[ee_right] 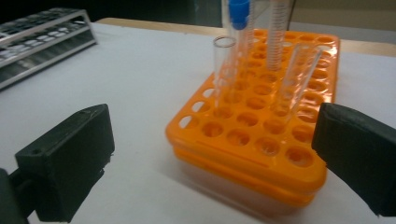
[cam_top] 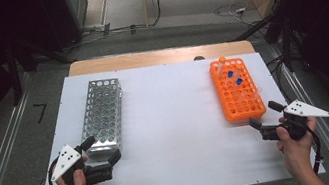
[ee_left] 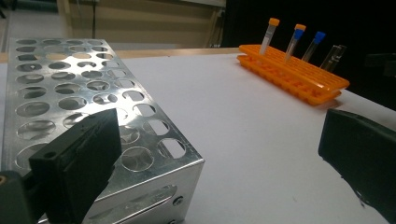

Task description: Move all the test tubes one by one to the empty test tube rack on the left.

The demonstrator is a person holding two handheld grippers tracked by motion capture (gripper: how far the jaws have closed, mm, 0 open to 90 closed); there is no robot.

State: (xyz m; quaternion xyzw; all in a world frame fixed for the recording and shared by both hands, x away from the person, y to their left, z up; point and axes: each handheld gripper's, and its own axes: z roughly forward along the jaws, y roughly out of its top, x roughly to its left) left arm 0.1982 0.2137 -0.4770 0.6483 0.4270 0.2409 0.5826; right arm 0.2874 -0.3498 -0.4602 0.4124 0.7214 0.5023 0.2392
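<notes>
The orange rack point(cam_top: 237, 91) stood on the right side of the white table point(cam_top: 172, 121), near its far right corner, with a few capped tubes point(cam_top: 230, 74) upright in its far holes. In the right gripper view, two clear uncapped tubes point(ee_right: 223, 74) stood in the nearer rows, one leaning. The right gripper point(cam_top: 266, 114) hovered just beside the rack's near end, its jaws spread wide with nothing between them; the rack's near corner showed through the gap in its own view. The metal rack point(cam_top: 102, 114) sat on the table's left side, well apart from the orange one, its holes unfilled as far as could be seen. The left gripper point(cam_top: 101, 149) was at that rack's near end, jaws likewise wide and holding nothing, one jaw over the rack's near corner
</notes>
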